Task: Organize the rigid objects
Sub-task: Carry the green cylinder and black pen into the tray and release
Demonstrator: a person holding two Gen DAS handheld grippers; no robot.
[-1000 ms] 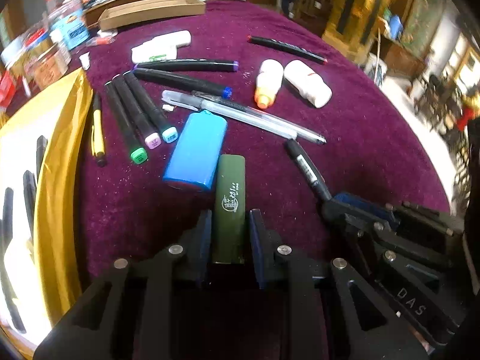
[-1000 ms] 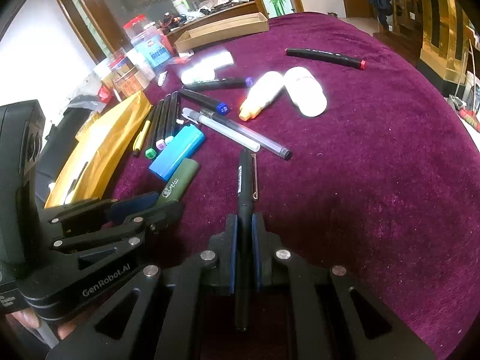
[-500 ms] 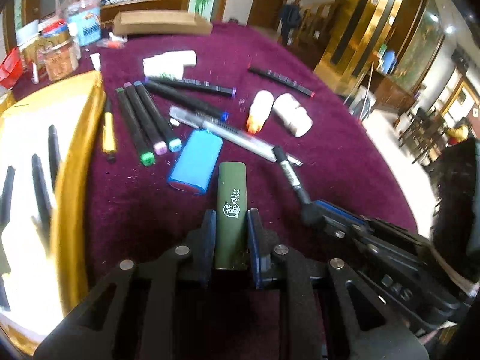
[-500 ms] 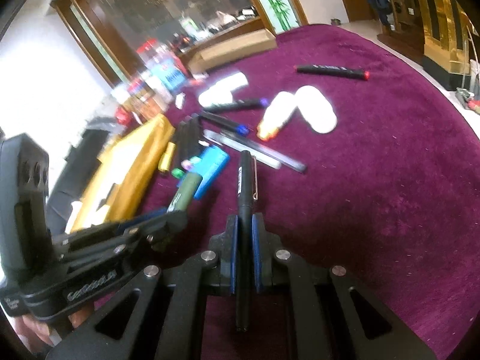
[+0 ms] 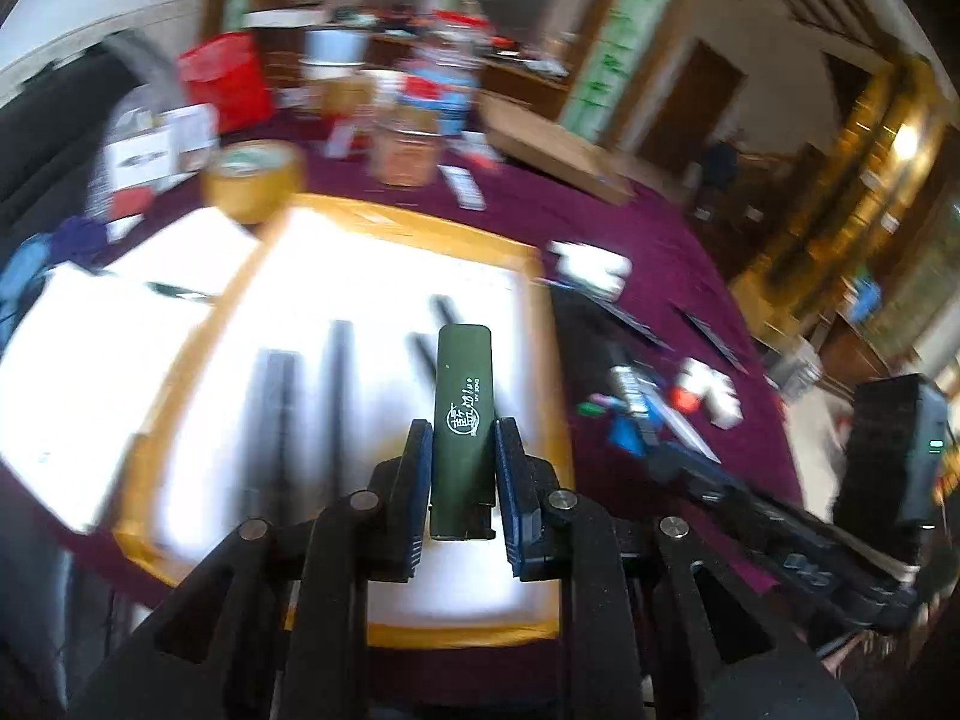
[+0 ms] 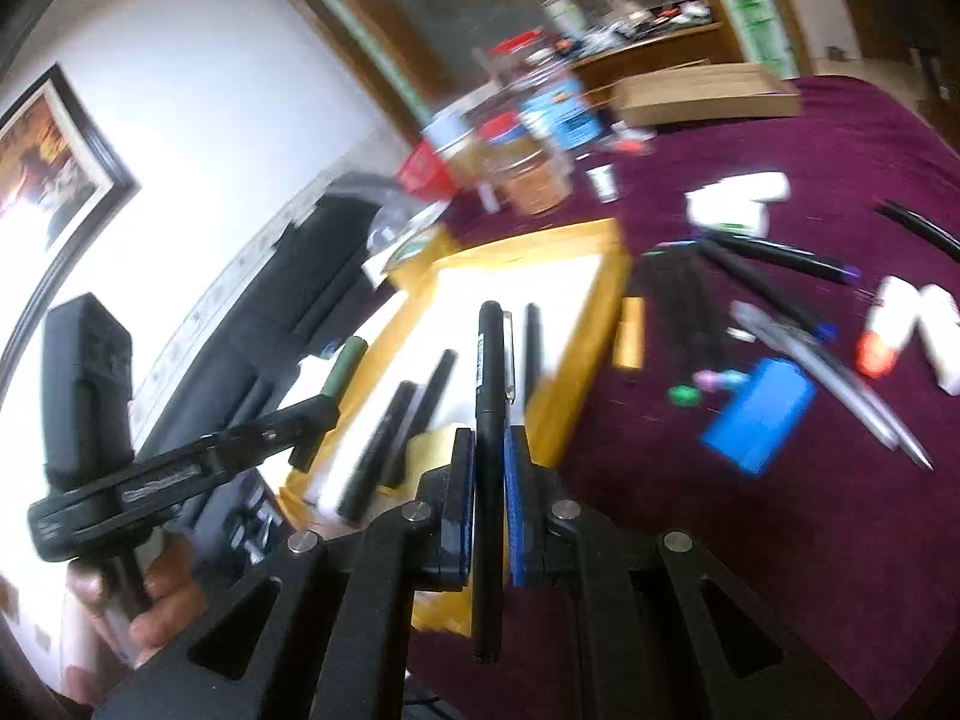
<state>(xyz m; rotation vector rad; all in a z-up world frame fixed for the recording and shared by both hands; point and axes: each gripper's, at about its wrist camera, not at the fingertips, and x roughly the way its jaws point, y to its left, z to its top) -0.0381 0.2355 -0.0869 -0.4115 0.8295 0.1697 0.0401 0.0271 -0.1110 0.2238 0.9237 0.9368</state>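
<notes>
My left gripper (image 5: 463, 429) is shut on a dark green oblong case (image 5: 463, 402) with white print and hangs above the yellow-rimmed tray (image 5: 555, 324) with its white lining. Several black pens (image 5: 339, 372) lie in that tray. My right gripper (image 6: 489, 441) is shut on a black clip pen (image 6: 491, 372), which points over the tray's near corner (image 6: 591, 354). In the right wrist view the left gripper (image 6: 312, 420) shows at the left with the green case (image 6: 345, 357) over the tray's left side. A hand (image 6: 162, 594) holds its grip.
On the purple cloth (image 6: 810, 540) to the right lie a blue box (image 6: 759, 414), several markers (image 6: 774, 255), a silver pen (image 6: 840, 384) and white glue bottles (image 6: 888, 324). Jars (image 6: 534, 168), a red tub (image 5: 231, 78), a tape roll (image 5: 252, 177) and a cardboard box (image 6: 702, 99) stand behind the tray.
Both grippers have lifted off the purple cloth and swung left, so the tray now lies under them. The green case and the black pen stay gripped.
</notes>
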